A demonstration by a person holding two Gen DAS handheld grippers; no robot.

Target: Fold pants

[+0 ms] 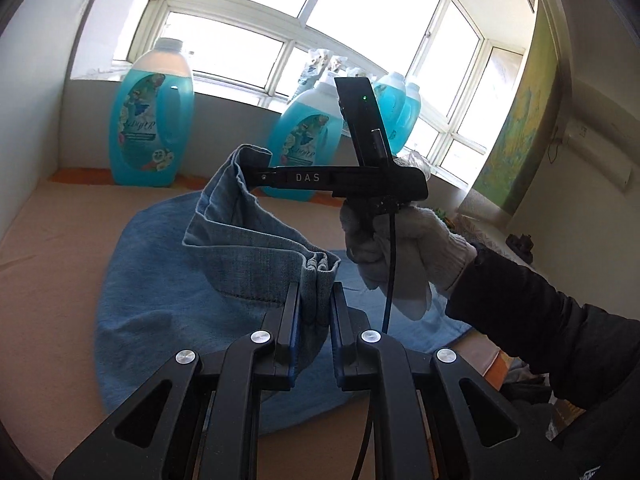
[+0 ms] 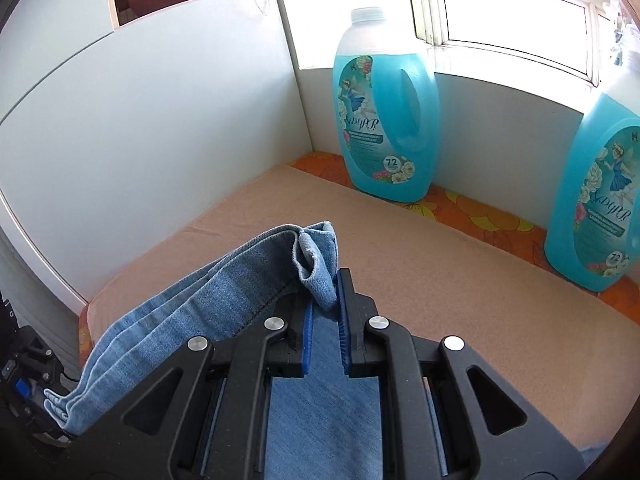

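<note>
- Jeans [image 1: 240, 240], light blue denim, hang lifted between both tools; the rest lies spread on the tan cover [image 1: 52, 280] of the desk
- Left tool [image 1: 316, 300]: fingers narrow, clamped on a bunched hem/edge of the jeans, fabric sticking up past the tips
- Right tool [image 2: 324, 296]: fingers also narrow, pinching a folded corner of the jeans [image 2: 224, 280]; from there the fabric runs as a layered band down to the left, toward the other tool at the frame's lower-left edge
- In left wrist view the right tool [image 1: 250, 178] shows side-on, marked "DAS", its tip gripping the upper end of the raised denim, with a green light on the black part above it
- Gloved hand [image 1: 400, 248], white knit glove w/ dark sleeve, grips that tool's handle; a black cable hangs down from it
- Blue detergent bottles stand at the back edge of the desk by the window [image 1: 320, 12]: one at left [image 1: 152, 120], another [image 1: 308, 144] just behind the right tool, more further right
- Right wrist view shows the same two bottles [image 2: 384, 112], [image 2: 600, 200], well apart from the jeans
- Orange floral fabric [image 2: 480, 216] runs under the bottles along the back
</note>
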